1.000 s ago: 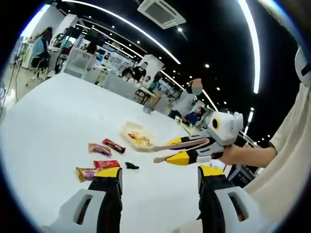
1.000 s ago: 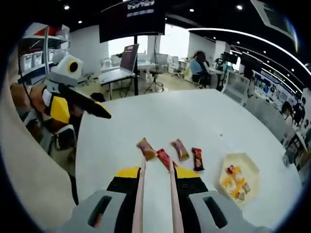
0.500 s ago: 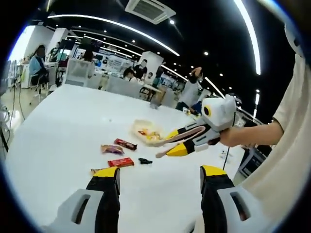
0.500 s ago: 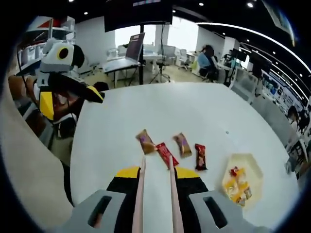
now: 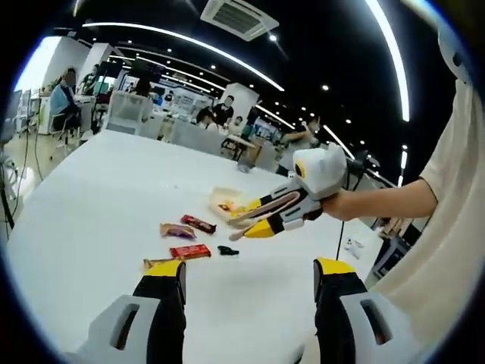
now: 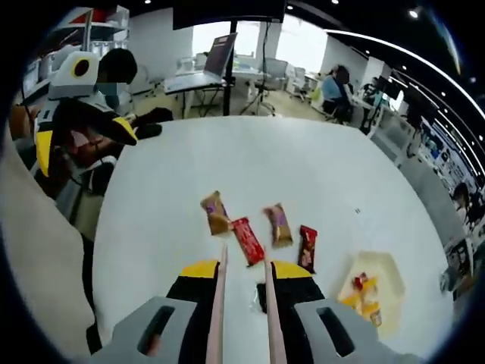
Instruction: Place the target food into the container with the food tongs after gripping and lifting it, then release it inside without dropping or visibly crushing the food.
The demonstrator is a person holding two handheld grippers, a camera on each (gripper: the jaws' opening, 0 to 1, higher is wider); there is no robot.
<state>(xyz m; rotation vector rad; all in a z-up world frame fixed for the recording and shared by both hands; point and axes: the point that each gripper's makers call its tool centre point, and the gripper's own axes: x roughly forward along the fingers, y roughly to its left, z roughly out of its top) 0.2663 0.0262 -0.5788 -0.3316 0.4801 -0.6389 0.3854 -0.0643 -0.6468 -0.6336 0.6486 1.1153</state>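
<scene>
Several wrapped snack bars lie on the white table (image 6: 174, 174): a brown one (image 6: 214, 212), a red one (image 6: 247, 240), a brown-purple one (image 6: 278, 224) and a dark red one (image 6: 307, 248). A pale container (image 6: 379, 265) with yellow and red food stands to their right. My right gripper (image 6: 246, 269) is shut on pink food tongs (image 6: 221, 303), whose arms stand apart with nothing between them, just short of the red bar. In the left gripper view the right gripper (image 5: 282, 212) hovers above the bars (image 5: 189, 252) near the container (image 5: 221, 199). My left gripper (image 5: 250, 277) is open and holds nothing.
A small black object (image 5: 227, 250) lies on the table by the bars. People sit at desks and chairs beyond the far table edge (image 5: 136, 136). The holder's arm and pale sleeve (image 5: 447, 227) are on the right. Open table surface lies left of the bars.
The right gripper with the tongs has moved in over the bars, which now lie closer to the tong tips. The left gripper has stayed open.
</scene>
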